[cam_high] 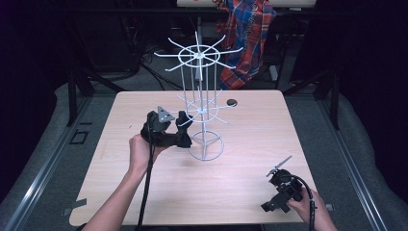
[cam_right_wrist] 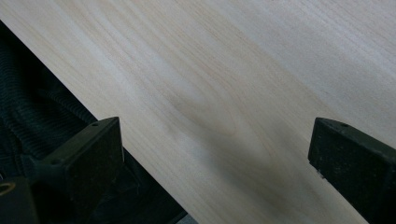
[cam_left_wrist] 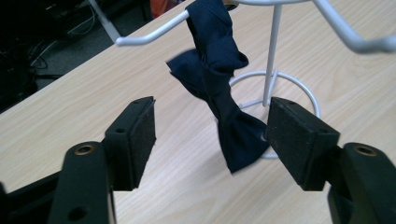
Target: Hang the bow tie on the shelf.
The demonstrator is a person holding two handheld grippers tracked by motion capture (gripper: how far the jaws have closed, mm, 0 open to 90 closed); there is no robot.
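A white wire rack (cam_high: 199, 86) stands on the wooden table (cam_high: 250, 139), its ring base (cam_high: 206, 147) near the middle. A dark navy bow tie (cam_left_wrist: 219, 93) hangs from one low white arm (cam_left_wrist: 154, 30) of the rack. My left gripper (cam_left_wrist: 212, 116) is open, and the bow tie dangles just beyond the gap between its jaws without touching them. From the high view, that left gripper (cam_high: 174, 131) sits just left of the rack beside the bow tie (cam_high: 185, 124). My right gripper (cam_high: 275, 204) rests open near the table's front right corner, with only bare table (cam_right_wrist: 233, 70) between its jaws.
A small dark disc (cam_high: 232, 102) lies on the table behind the rack. A plaid cloth (cam_high: 248, 33) hangs beyond the far edge. The rack's upper arms (cam_high: 198, 55) spread wide. Dark floor (cam_right_wrist: 28, 93) lies past the table edge by the right gripper.
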